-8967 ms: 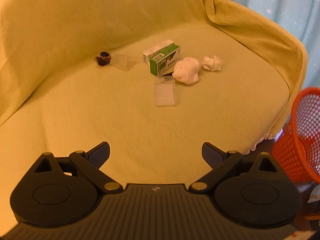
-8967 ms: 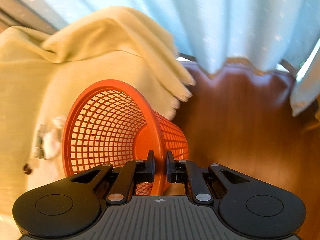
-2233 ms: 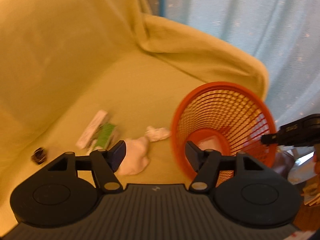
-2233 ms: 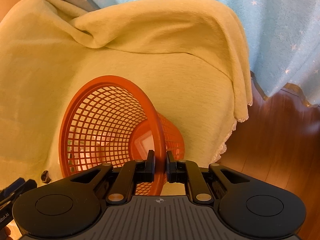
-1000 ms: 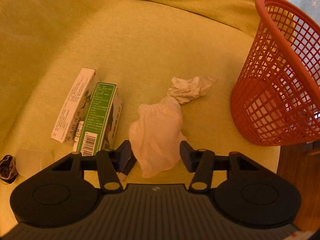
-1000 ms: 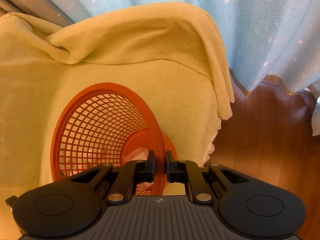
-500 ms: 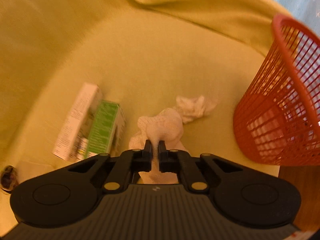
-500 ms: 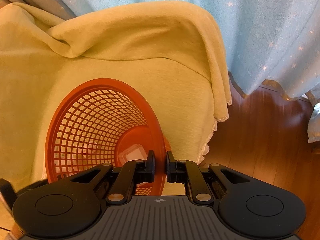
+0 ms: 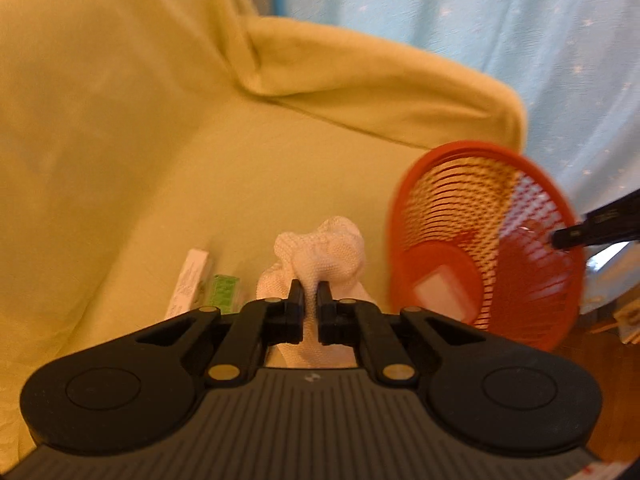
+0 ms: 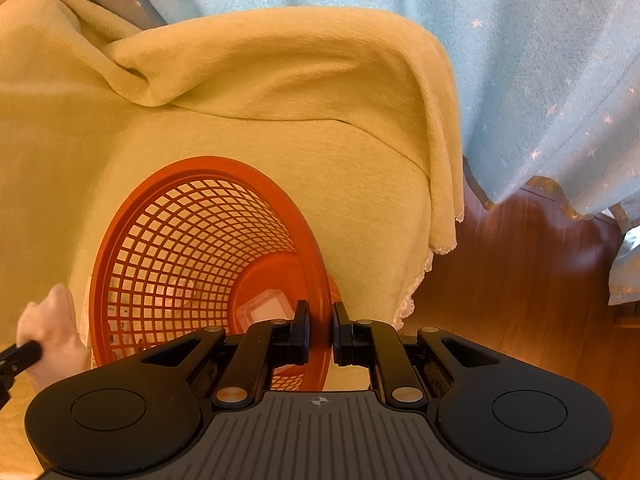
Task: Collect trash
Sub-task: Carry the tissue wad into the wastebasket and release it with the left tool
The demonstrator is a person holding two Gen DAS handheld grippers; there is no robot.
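Observation:
My left gripper is shut on a white crumpled cloth, held above the yellow-covered sofa seat. To its right the orange mesh basket is tilted with its mouth toward me, a clear plastic lid lying in its bottom. My right gripper is shut on the basket's rim. In the right wrist view the white cloth shows at the left, just outside the basket. A white box and a green box lie on the seat.
A yellow blanket covers the sofa back and armrest. A light blue curtain hangs behind it. Wooden floor lies to the right of the sofa's edge.
My left gripper closed on the white cloth and has lifted it off the seat toward the basket. The right gripper keeps its hold on the basket rim and has tilted the basket more.

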